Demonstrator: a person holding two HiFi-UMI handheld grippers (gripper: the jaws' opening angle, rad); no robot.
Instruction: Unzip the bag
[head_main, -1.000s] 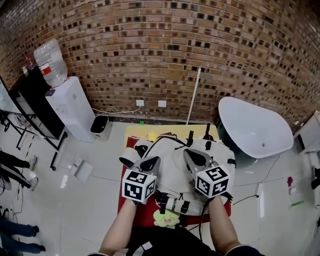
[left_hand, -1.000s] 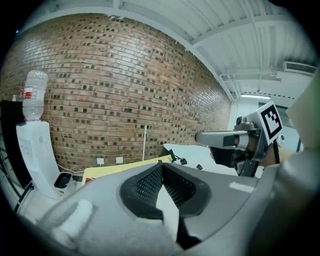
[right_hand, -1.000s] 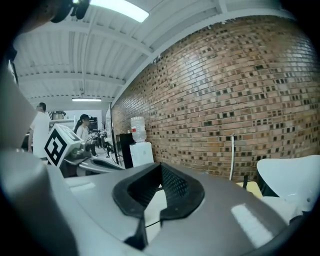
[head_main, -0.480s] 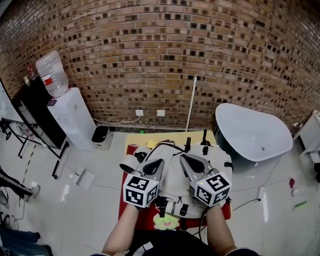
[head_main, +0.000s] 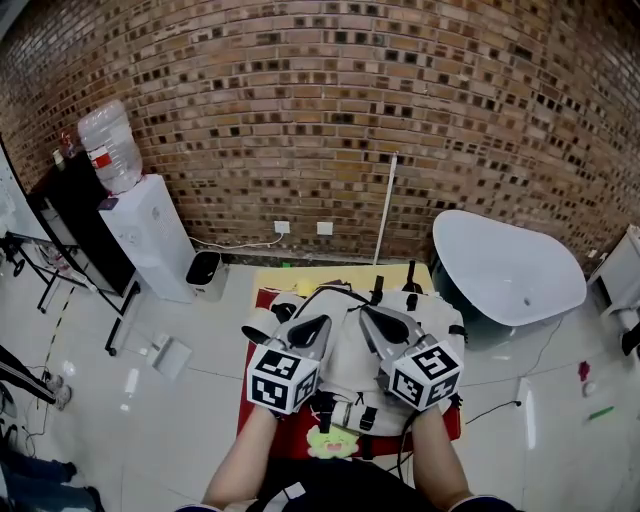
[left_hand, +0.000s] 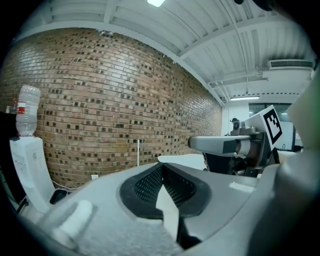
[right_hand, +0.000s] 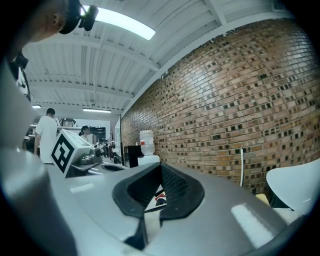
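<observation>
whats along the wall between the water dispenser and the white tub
Head view: a small bin, two wall sockets and a white pole leaning on the brick wall.

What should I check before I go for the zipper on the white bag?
1. Left gripper ready to grasp: not ok. Its jaws are together with nothing between them.
2. Right gripper ready to grasp: not ok. Its jaws are together and it is empty.
3. Bag in place: ok. It lies on the red surface, below both grippers in the head view.
4. Zipper pull located: cannot tell. No view shows it clearly.
5. Grippers aimed at the bag: not ok. Both gripper views look toward the brick wall, not down at the bag.
</observation>
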